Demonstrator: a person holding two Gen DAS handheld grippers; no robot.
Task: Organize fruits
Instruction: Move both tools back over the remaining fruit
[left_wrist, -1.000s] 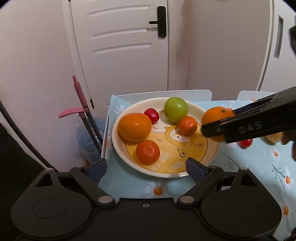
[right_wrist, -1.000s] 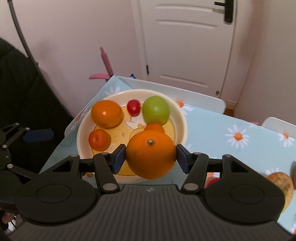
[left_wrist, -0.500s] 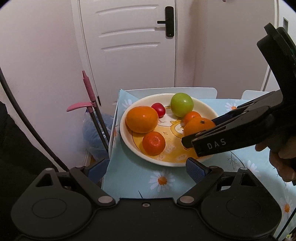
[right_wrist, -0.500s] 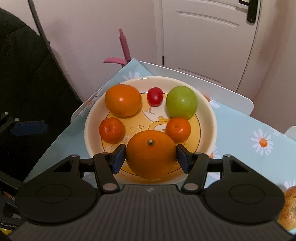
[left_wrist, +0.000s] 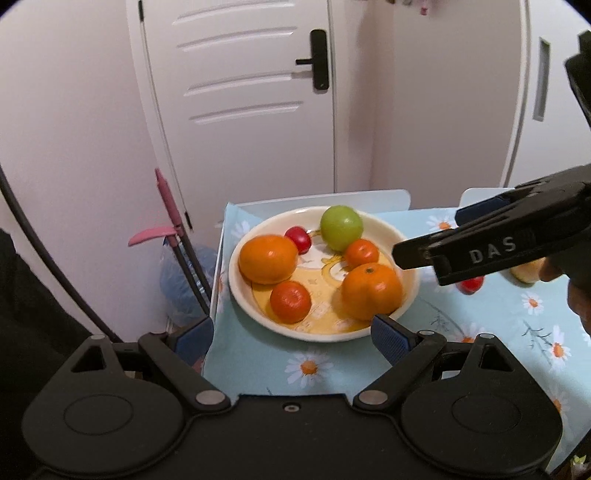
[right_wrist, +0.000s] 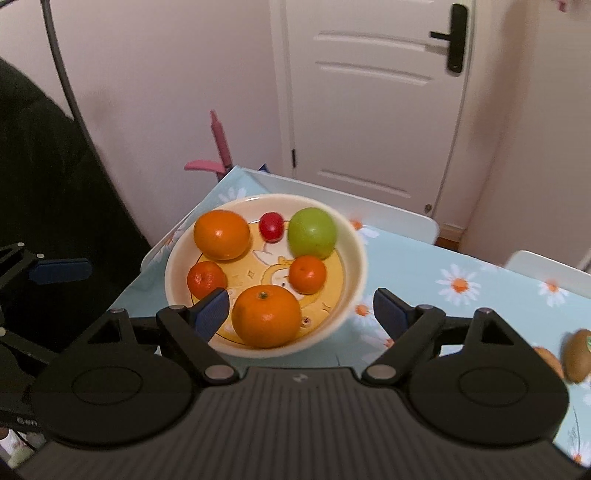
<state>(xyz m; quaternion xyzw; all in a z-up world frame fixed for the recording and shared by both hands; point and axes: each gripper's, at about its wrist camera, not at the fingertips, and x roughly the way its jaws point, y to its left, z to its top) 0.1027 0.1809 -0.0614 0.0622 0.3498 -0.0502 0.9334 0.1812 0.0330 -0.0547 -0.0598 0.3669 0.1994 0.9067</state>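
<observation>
Six fruits lie in the cream plate (right_wrist: 354, 254) with the yellow cartoon print, which stands near the corner of the daisy-patterned tablecloth (right_wrist: 424, 266). From left to right in the right wrist view: one small tangerine (right_wrist: 206, 279), one large orange (right_wrist: 221, 234), a second large orange (right_wrist: 266, 318) at the near rim, one small red fruit (right_wrist: 271, 226), a second small tangerine (right_wrist: 307, 274), and one green apple (right_wrist: 312, 232). That makes two large oranges, two tangerines, one red fruit and one apple.

The right gripper (right_wrist: 300, 309) is opening over the near orange; its blue pads (right_wrist: 212, 314) stand clear of the peel on both sides. The left gripper (left_wrist: 291, 338) hangs spread wide and empty before the plate's near edge.

At the far right, two kiwis (right_wrist: 578, 354) lie on the cloth, outside the plate.
</observation>
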